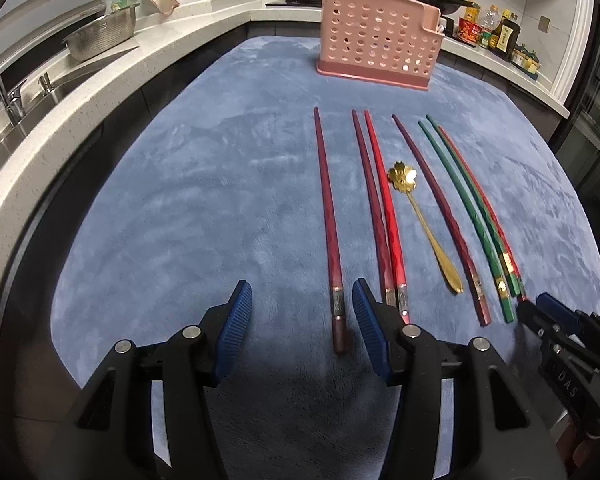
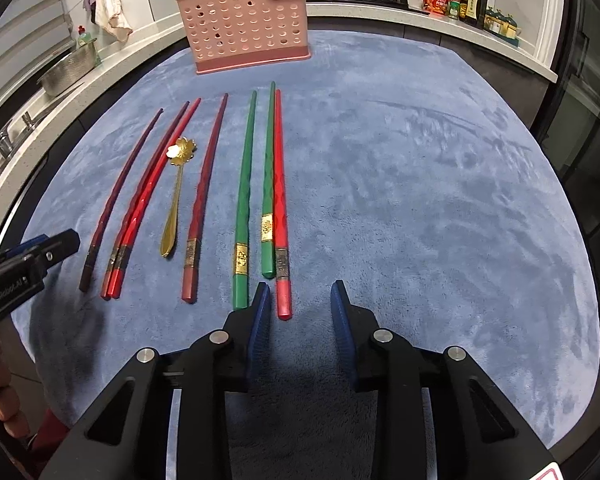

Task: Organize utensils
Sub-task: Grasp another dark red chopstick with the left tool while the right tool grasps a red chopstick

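Seven chopsticks and a gold spoon (image 1: 422, 224) lie side by side on the blue cloth (image 1: 204, 184) covering the table, tips pointing toward the pink holder (image 1: 376, 36) standing upright at the far edge. From left: a maroon chopstick (image 1: 329, 224) alone, a maroon and red pair (image 1: 380, 208) touching, the spoon, another maroon stick (image 1: 444, 220), then two green sticks (image 2: 256, 176) and a red one (image 2: 279, 200) beside the right green.

The left gripper (image 1: 302, 328) hovers low with jaws wide open, holding nothing; the butt of the lone maroon chopstick lies between them. The right gripper (image 2: 300, 316) is likewise wide open and empty, the red stick's butt just inside its left finger.
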`<action>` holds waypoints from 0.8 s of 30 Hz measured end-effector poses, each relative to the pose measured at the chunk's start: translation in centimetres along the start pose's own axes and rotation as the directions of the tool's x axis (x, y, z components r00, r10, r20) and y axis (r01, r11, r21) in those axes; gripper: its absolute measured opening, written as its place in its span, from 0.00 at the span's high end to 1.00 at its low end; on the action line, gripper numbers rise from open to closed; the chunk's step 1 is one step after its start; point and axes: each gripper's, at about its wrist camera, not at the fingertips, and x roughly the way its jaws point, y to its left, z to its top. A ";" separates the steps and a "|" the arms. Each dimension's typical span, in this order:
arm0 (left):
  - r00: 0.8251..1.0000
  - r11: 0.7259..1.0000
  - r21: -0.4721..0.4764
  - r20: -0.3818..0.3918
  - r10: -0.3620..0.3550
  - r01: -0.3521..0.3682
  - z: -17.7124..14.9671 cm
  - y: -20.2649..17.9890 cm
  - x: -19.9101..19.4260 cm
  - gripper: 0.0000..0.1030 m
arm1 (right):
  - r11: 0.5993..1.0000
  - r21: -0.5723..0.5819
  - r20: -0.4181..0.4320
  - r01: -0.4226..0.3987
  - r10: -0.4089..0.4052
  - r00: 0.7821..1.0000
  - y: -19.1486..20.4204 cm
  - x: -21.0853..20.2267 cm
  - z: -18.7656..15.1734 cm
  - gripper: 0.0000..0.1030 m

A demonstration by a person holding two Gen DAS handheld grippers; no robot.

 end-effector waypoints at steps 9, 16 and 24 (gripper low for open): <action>1.000 1.000 0.003 -0.027 -0.003 0.003 -0.8 0.1 1.1 0.52 | 1.000 0.019 0.014 -0.003 0.002 1.000 -0.5 0.3 0.0 0.82; 0.999 1.000 0.015 -0.032 0.010 -0.010 -1.2 0.0 1.8 0.52 | 1.000 0.030 0.015 0.004 -0.005 1.000 -0.7 0.3 0.1 0.87; 1.000 0.999 0.039 -0.019 0.016 -0.016 -1.2 -0.3 1.8 0.65 | 0.999 0.034 0.016 0.006 -0.006 1.000 -0.7 0.7 0.3 0.87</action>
